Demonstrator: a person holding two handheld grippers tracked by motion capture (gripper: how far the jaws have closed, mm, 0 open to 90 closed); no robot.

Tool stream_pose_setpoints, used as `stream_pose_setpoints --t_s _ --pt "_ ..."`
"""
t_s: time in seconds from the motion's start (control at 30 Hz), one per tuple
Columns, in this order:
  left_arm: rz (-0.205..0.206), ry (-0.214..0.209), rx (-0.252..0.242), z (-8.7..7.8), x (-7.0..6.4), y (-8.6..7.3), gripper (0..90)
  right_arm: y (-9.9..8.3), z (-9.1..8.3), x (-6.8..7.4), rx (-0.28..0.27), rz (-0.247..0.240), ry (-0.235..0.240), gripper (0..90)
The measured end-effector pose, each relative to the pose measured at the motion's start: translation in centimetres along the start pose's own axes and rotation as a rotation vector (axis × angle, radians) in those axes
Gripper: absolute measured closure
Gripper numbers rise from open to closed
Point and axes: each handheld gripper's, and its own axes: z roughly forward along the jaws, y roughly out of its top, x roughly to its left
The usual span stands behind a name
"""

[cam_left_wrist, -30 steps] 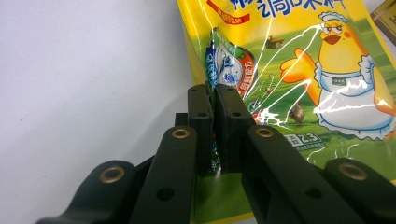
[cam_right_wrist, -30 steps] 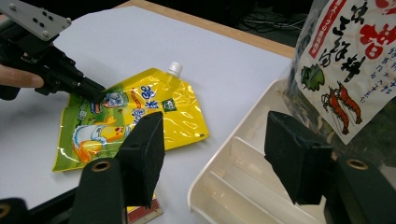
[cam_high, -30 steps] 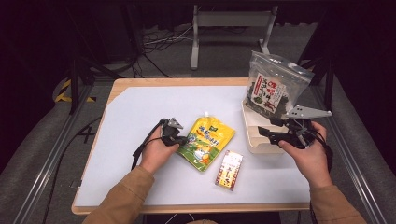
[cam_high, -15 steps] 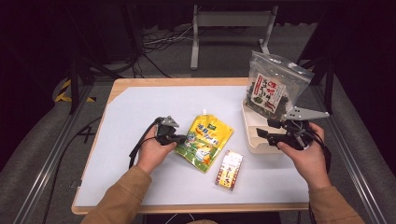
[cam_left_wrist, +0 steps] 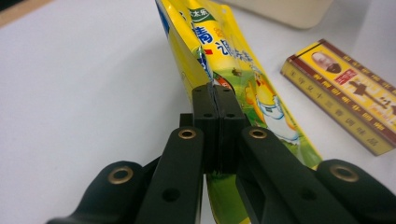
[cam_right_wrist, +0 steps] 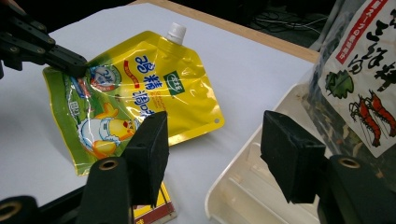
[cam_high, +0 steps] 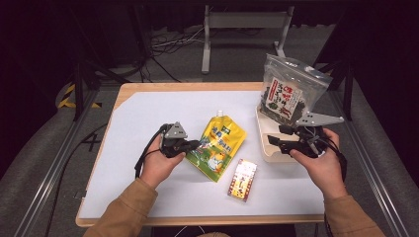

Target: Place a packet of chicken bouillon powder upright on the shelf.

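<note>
A yellow spouted pouch (cam_high: 217, 145) lies mid-table, its left edge raised. My left gripper (cam_high: 195, 144) is shut on that edge; in the left gripper view the jaws (cam_left_wrist: 215, 91) pinch the pouch (cam_left_wrist: 233, 60) between them. In the right gripper view the same pouch (cam_right_wrist: 149, 88) shows with the left gripper (cam_right_wrist: 70, 63) clamped on its corner. My right gripper (cam_high: 276, 139) is open over the near end of a white tray (cam_high: 264, 143), with nothing between its jaws (cam_right_wrist: 217, 140).
A clear seaweed snack bag (cam_high: 286, 94) stands upright in the tray (cam_right_wrist: 243, 186). A small yellow and brown box (cam_high: 242, 180) lies flat near the table's front edge, just right of the pouch. The white mat's left half is bare.
The right gripper has drifted a little to the left over the tray. The left gripper stays at the pouch's left edge, barely shifted.
</note>
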Motion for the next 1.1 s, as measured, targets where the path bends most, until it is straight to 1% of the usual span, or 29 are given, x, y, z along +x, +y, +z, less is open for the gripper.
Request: stream_pose_setpoints --t_s 0.1,0.17,0.23,0.3,0.43,0.57,0.63,0.8,0.83,0.9,1.0,1.07,1.1 --pt "0.027 0.003 -0.018 -0.6 -0.5 0.4 89.5 0.1 0.1 0.2 0.001 -0.009 0.010 41.8" --pt "0.025 0.007 -0.013 -0.9 -0.7 0.6 89.5 0.2 0.2 0.2 0.002 -0.011 0.013 41.8" --pt "0.034 0.006 -0.019 -1.2 -1.1 0.8 89.6 0.1 0.4 0.3 0.006 -0.009 0.012 41.5" --pt "0.039 0.001 -0.028 -1.4 -1.3 0.9 89.6 0.1 0.6 0.3 0.014 -0.020 0.002 41.5" --pt "0.058 0.003 -0.044 -1.8 -1.7 1.2 89.6 0.0 0.8 0.5 0.017 -0.018 0.012 41.7" --pt "0.068 -0.006 -0.057 -2.2 -2.1 1.5 89.6 -0.1 1.1 0.5 0.023 -0.015 0.022 41.7" --pt "0.079 -0.008 -0.072 -2.7 -2.2 1.7 89.6 -0.2 1.4 0.6 0.025 -0.011 0.029 41.6" --pt "0.084 -0.012 -0.126 -4.1 -2.6 2.2 89.5 -0.6 2.1 0.8 0.028 0.005 0.059 39.5" --pt "0.088 -0.014 -0.133 -4.4 -2.7 2.3 89.5 -0.6 2.3 0.9 0.030 0.019 0.067 39.1" --pt "0.096 -0.013 -0.154 -5.0 -2.9 2.5 89.5 -0.7 2.7 1.1 0.030 0.027 0.077 38.8" --pt "0.100 -0.015 -0.181 -5.7 -3.2 2.7 89.5 -0.8 3.3 1.5 0.033 0.027 0.094 38.3" --pt "0.102 -0.018 -0.198 -6.2 -3.3 2.8 89.5 -0.7 3.7 1.8 0.035 0.038 0.107 37.4" --pt "0.100 -0.026 -0.202 -6.4 -3.3 2.9 89.4 -0.7 3.9 1.9 0.032 0.040 0.111 36.6"
